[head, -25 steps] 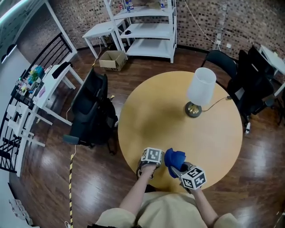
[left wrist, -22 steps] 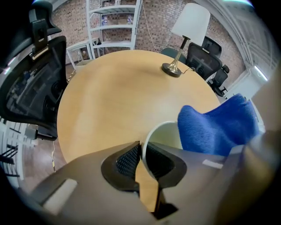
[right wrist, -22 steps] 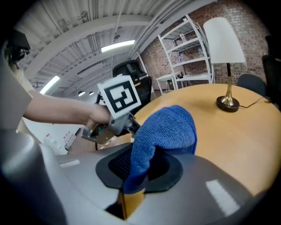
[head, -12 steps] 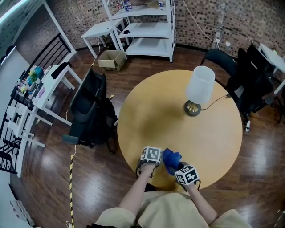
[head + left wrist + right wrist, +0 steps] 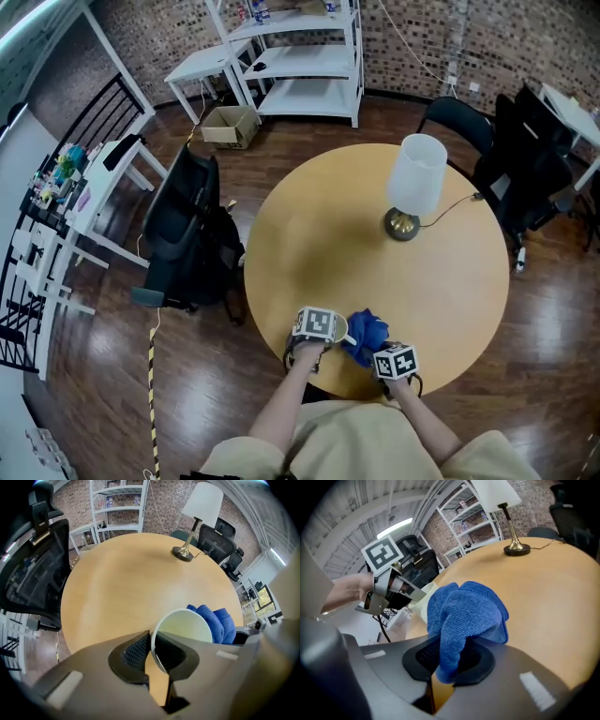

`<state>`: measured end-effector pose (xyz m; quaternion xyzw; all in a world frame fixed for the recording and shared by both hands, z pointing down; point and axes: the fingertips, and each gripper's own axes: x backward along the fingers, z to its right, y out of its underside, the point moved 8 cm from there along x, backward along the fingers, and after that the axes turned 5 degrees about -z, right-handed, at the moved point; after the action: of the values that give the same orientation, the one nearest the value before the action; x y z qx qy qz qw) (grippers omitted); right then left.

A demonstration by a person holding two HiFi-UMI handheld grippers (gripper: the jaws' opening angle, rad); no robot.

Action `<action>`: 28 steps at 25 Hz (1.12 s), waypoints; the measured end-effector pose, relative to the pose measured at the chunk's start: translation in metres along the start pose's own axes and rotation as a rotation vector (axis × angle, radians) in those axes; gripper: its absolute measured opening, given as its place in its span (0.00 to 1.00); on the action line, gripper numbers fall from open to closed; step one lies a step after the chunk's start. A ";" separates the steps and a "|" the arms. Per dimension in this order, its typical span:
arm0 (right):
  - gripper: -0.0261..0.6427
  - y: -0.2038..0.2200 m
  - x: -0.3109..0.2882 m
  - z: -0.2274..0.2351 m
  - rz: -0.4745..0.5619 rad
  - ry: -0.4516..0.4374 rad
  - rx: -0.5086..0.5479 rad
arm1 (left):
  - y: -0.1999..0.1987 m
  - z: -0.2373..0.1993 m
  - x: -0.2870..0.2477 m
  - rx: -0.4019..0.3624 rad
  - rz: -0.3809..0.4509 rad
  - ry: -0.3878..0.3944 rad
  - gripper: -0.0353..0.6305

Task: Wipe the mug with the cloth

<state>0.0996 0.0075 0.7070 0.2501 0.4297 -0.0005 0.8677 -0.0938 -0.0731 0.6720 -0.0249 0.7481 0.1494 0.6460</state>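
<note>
In the lower centre of the frame, over the round light-wood counter (image 5: 375, 272), the left tool (image 5: 152, 651) pinches the rim of the pale cream mug (image 5: 185, 627). The right tool (image 5: 445, 660) clamps the blue microfibre cloth (image 5: 464, 611) just beside it. A white-shaded lamp (image 5: 415, 178) stands at the upper right, and a dark wooden floor (image 5: 141, 375) lies around.

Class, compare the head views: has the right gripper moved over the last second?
Yes, slightly: measured against the lamp base, the right gripper has shifted left, bringing the cloth nearer the mug.
</note>
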 end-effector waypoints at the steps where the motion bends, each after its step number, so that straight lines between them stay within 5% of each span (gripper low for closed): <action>1: 0.11 0.001 -0.004 0.001 0.022 -0.030 -0.023 | 0.002 -0.001 -0.001 0.014 -0.007 0.017 0.10; 7: 0.11 0.003 -0.017 0.003 0.122 -0.159 -0.117 | 0.005 -0.011 -0.007 0.093 -0.001 0.115 0.09; 11: 0.11 0.001 -0.028 0.002 0.129 -0.202 -0.095 | 0.007 -0.019 -0.009 0.078 0.002 0.174 0.09; 19: 0.11 -0.005 -0.039 -0.003 0.092 -0.188 -0.043 | 0.005 -0.030 -0.010 0.042 0.012 0.234 0.09; 28: 0.11 -0.009 -0.043 -0.005 0.005 -0.147 0.009 | 0.005 -0.028 -0.009 -0.020 0.019 0.216 0.09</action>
<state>0.0665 -0.0071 0.7332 0.2544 0.3639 -0.0186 0.8958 -0.1207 -0.0774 0.6854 -0.0404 0.8121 0.1595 0.5598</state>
